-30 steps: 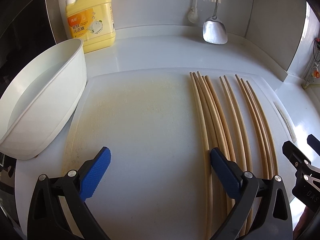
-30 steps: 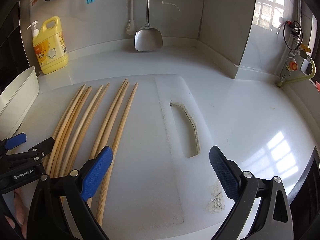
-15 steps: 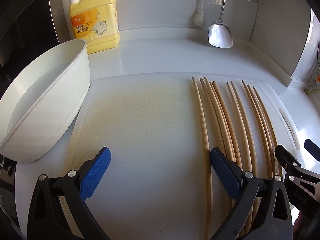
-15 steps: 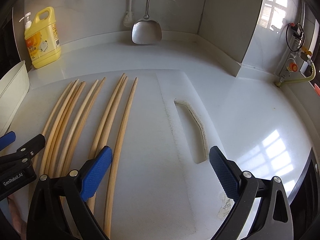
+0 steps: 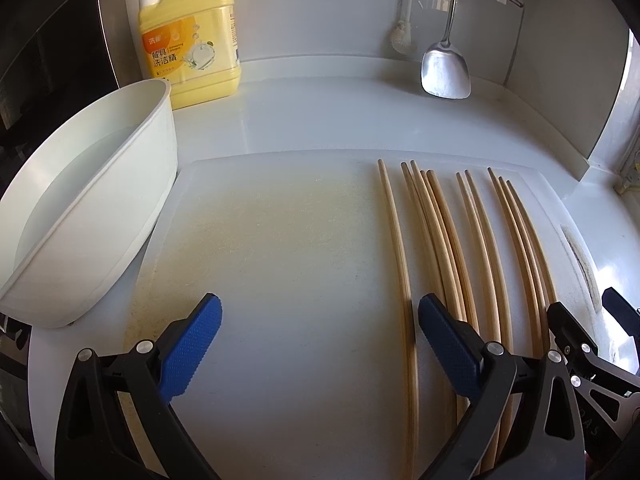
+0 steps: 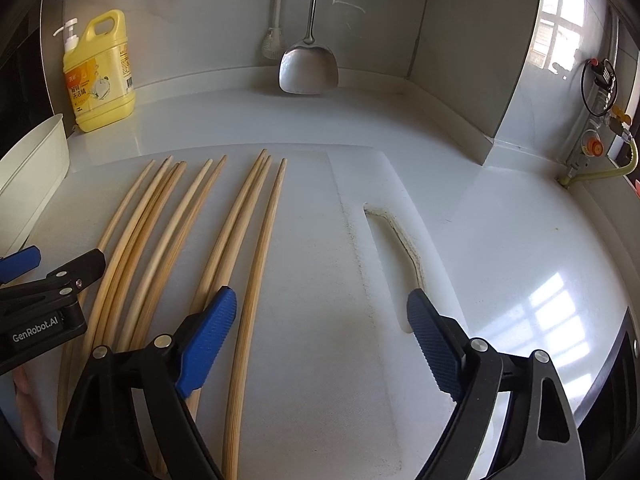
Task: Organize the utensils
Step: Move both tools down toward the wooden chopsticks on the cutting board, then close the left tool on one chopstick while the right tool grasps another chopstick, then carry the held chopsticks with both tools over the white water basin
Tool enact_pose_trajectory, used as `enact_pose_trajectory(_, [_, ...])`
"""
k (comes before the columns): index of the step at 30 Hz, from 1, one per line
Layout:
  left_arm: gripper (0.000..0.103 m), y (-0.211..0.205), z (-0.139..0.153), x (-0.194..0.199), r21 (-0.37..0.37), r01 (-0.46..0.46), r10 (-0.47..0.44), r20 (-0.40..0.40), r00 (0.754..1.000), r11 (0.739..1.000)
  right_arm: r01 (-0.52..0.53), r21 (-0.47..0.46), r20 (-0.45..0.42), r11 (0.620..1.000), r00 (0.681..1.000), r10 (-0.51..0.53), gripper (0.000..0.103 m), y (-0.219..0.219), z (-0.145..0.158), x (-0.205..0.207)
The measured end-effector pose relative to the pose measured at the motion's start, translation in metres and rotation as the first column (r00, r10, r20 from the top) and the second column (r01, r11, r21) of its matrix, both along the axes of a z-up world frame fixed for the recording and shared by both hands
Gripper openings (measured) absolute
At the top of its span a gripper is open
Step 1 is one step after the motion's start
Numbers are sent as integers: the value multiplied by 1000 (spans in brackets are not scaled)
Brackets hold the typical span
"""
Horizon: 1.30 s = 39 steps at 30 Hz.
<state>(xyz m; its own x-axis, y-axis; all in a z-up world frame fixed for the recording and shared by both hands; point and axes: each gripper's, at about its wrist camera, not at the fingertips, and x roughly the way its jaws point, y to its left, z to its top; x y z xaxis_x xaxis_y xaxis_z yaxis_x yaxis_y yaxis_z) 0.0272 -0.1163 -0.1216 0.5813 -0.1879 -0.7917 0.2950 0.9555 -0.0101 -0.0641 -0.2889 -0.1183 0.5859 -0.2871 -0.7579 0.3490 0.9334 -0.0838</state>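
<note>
Left wrist view: left gripper (image 5: 320, 344) spread wide, empty, over white plastic cutting board (image 5: 280, 260); long wooden chopsticks (image 5: 452, 248) fan out at 3 o'clock.

Right wrist view: right gripper (image 6: 322, 338) closing, rightmost chopstick (image 6: 256, 280) between its jaws, untouched. Step looks like pick-up; next, pinch it.

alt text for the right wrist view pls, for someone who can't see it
Wooden chopsticks lie side by side on a white cutting board, with the right gripper closing over the rightmost one, its blue pads not yet touching it. The left gripper enters from the left edge; a yellow detergent bottle and a hanging metal spatula are behind.
</note>
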Motion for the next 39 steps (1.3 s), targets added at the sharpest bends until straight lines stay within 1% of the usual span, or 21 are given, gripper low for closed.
enact_pose_trajectory(1, [91, -1, 0, -1, -1, 6, -6, 5, 1000, 1000, -12, -3, 0, 1000, 1000, 12, 72, 3, 0, 1])
enact_pose_trajectory(2, [89, -2, 1, -3, -2, 16, -16, 9, 1000, 1000, -26, -9, 0, 1000, 1000, 26, 68, 5, 1, 2])
enact_pose_trajectory(4, [75, -7, 3, -8, 1, 40, -40, 17, 999, 999, -49, -18, 0, 999, 999, 49, 57, 11, 2, 3])
enact_pose_trajectory(5, [71, -9, 4, -10, 1, 51, -51, 19, 998, 999, -57, -19, 1, 998, 998, 57, 52, 13, 2, 4])
enact_pose_trajectory(6, [65, -11, 5, -12, 2, 61, -61, 20, 998, 998, -65, -14, 2, 998, 998, 65, 50, 14, 2, 5])
enact_pose_trajectory(7, [59, -13, 6, -13, 0, 69, -69, 19, 997, 998, -72, -3, 4, 997, 997, 72, 44, 15, 2, 5])
enact_pose_trajectory(8, [57, -14, 6, -13, -3, 74, -74, 18, 997, 997, -81, 6, 8, 997, 997, 81, 38, 15, 2, 5])
enact_pose_trajectory(9, [52, -15, 7, -14, -5, 80, -80, 17, 997, 997, -90, 14, 11, 996, 996, 89, 35, 16, 2, 6])
enact_pose_trajectory(10, [43, -17, 7, -16, -2, 85, -85, 21, 996, 996, -100, 13, 10, 995, 995, 100, 30, 18, 2, 6])
enact_pose_trajectory(11, [38, -18, 8, -17, -3, 90, -90, 22, 996, 996, -111, 8, 7, 994, 994, 111, 25, 21, 3, 7])
enact_pose_trajectory(12, [30, -19, 8, -18, -5, 95, -95, 21, 995, 995, -123, 6, 5, 992, 992, 122, 22, 23, 3, 7])
enact_pose_trajectory(13, [22, -20, 9, -19, -5, 99, -99, 21, 995, 995, -133, 6, 2, 991, 991, 133, 17, 25, 3, 8])
enact_pose_trajectory(14, [19, -21, 9, -19, -5, 102, -102, 20, 995, 995, -142, 8, 1, 990, 990, 142, 13, 26, 3, 9])
enact_pose_trajectory(15, [13, -21, 9, -20, -7, 106, -105, 19, 994, 994, -150, 10, 1, 989, 989, 150, 11, 27, 4, 9])
enact_pose_trajectory(16, [9, -21, 9, -21, -8, 107, -106, 19, 994, 994, -155, 10, 1, 988, 988, 155, 8, 28, 4, 9])
enact_pose_trajectory(25, [7, -12, 10, -20, -55, 96, -97, -3, 995, 994, -136, 55, 21, 989, 991, 135, 6, 18, 4, 2])
enact_pose_trajectory(27, [7, -10, 12, -19, -69, 88, -90, -17, 996, 994, -124, 65, 33, 990, 992, 122, 6, 15, 8, -1])
enact_pose_trajectory(29, [7, -8, 17, -20, -74, 81, -82, -10, 997, 994, -114, 74, 43, 991, 993, 111, 6, 11, 14, -4])
enact_pose_trajectory(32, [7, -6, 32, -21, -85, 80, -80, 1, 997, 993, -110, 83, 53, 990, 993, 106, 6, 7, 27, -6])
enact_pose_trajectory(36, [7, 1, 64, -26, -103, 68, -66, 18, 998, 992, -124, 92, 76, 988, 990, 117, 6, 7, 53, -9])
enact_pose_trajectory(39, [7, 12, 89, -31, -110, 43, -40, 27, 999, 993, -157, 99, 93, 983, 985, 148, 6, 12, 74, -9])
